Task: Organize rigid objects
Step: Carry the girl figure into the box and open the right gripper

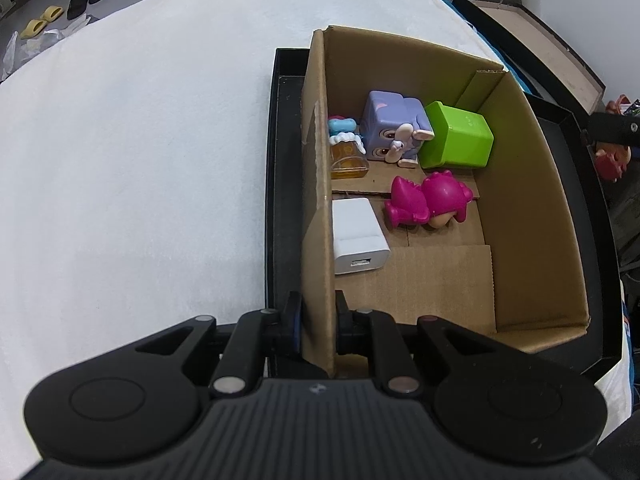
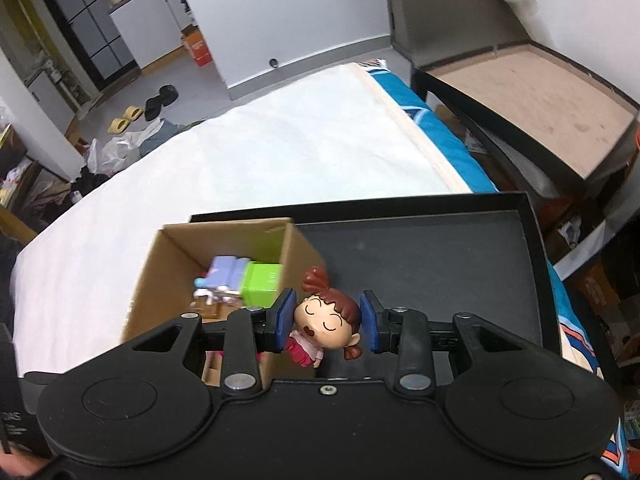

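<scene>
My left gripper is shut on the left wall of a cardboard box that stands in a black tray. Inside lie a white charger, a pink figurine, a green cube, a purple cube toy and a small amber bottle. My right gripper is shut on a red-haired girl figurine, held above the tray just right of the box. The figurine also shows at the right edge of the left wrist view.
The tray lies on a white bed cover. A second, open black box stands to the right beyond the bed. Shoes and bags lie on the floor at the far left.
</scene>
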